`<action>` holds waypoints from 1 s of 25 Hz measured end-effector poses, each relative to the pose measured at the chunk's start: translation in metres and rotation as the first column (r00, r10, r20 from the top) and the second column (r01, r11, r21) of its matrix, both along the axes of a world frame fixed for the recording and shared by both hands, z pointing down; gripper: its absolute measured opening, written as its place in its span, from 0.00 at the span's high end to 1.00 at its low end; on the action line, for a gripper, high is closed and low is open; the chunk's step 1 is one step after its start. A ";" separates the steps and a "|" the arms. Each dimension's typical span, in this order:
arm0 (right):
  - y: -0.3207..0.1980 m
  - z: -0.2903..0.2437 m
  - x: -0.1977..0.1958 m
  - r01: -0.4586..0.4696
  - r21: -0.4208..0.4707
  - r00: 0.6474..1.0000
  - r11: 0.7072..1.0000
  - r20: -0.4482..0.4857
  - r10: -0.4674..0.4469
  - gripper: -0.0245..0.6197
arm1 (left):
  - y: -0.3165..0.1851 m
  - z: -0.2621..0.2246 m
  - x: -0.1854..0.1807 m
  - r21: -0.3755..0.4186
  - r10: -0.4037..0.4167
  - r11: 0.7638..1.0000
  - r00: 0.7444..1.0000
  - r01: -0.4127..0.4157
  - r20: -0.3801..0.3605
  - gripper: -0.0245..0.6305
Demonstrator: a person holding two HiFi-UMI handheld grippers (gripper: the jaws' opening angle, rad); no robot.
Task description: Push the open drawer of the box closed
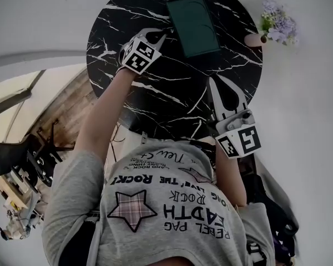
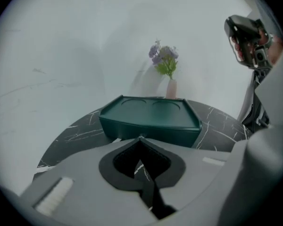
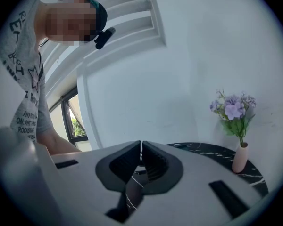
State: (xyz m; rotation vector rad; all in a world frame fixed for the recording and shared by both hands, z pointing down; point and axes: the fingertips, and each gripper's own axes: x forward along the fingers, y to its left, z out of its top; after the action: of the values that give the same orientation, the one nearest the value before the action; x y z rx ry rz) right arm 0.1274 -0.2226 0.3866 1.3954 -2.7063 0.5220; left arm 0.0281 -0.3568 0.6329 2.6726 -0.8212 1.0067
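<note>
left gripper (image 2: 140,138) jaws together, empty, tips just short of box (image 2: 151,121) | right gripper (image 3: 141,145) jaws together, empty, vase (image 3: 240,158) to their right | drawer hard to make out

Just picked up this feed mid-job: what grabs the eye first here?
The dark green box on the far part of the round black marble table stands out first. The shut left gripper points at its side, tips right by it. The right gripper, also shut and empty, hangs over the table's near right edge, and purple flowers stand at the far right rim.
</note>
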 end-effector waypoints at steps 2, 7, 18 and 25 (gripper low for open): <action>0.001 -0.005 -0.001 0.003 0.015 1.000 1.000 0.000 -0.003 0.94 | 0.003 -0.020 -0.010 0.026 -0.016 1.000 0.999 0.017 -0.037 0.95; 0.005 -0.019 -0.003 0.016 0.050 1.000 0.999 -0.004 -0.015 0.94 | 0.012 -0.072 -0.034 0.087 -0.057 0.994 0.993 0.066 -0.106 0.95; 0.020 -0.057 0.015 0.004 0.151 1.000 0.989 -0.027 0.000 0.94 | 0.060 -0.178 -0.101 0.214 -0.220 0.941 0.956 0.260 -0.193 0.95; 0.035 -0.082 0.020 0.003 0.211 0.999 0.977 -0.040 0.006 0.94 | 0.096 -0.254 -0.140 0.289 -0.319 0.868 0.899 0.404 -0.299 0.95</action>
State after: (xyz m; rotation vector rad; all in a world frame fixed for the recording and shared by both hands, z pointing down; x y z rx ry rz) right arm 0.1476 -0.1871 0.3044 1.4357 -2.7968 0.2081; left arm -0.1122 -0.2604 0.3791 2.6745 -1.4923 0.4659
